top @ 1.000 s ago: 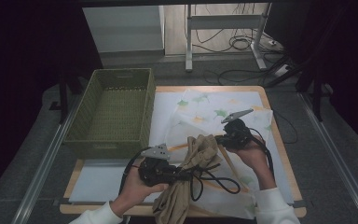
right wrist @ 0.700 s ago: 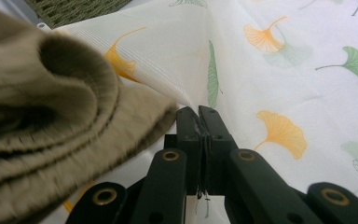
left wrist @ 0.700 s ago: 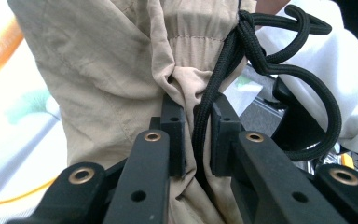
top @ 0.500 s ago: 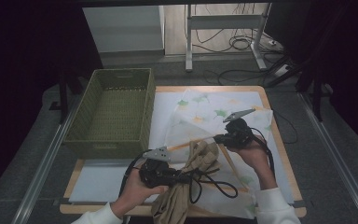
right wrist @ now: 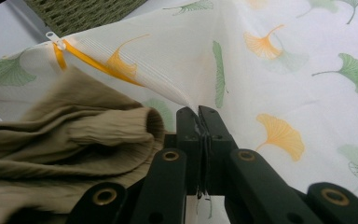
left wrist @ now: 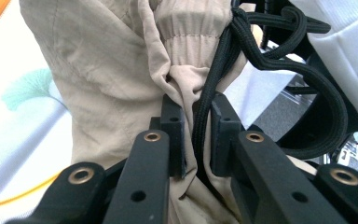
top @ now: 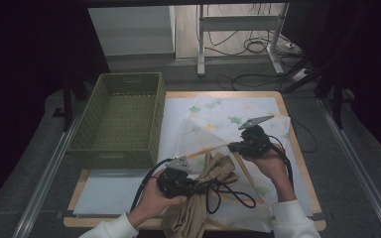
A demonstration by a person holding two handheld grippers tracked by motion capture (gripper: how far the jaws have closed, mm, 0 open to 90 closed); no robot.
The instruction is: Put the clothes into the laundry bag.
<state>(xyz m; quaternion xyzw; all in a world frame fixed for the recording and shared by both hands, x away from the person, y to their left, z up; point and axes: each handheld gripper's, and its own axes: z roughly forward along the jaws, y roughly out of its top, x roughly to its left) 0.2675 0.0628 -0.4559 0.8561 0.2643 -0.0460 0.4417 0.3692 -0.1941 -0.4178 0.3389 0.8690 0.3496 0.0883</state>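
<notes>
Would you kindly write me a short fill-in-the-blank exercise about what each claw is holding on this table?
1. The left claw is shut on a ____-coloured garment.
2. The right claw pinches the ginkgo-leaf mesh bag, lifting its ____-zippered edge.
3. The green woven basket stands at the table's ____ side.

Missing words: beige; orange; left

The wooden counter (top: 297, 148) holds a green woven basket (top: 119, 119), a white sheet (top: 109, 186) and a leaf-print bag (top: 218, 121) under the fingers.
</notes>
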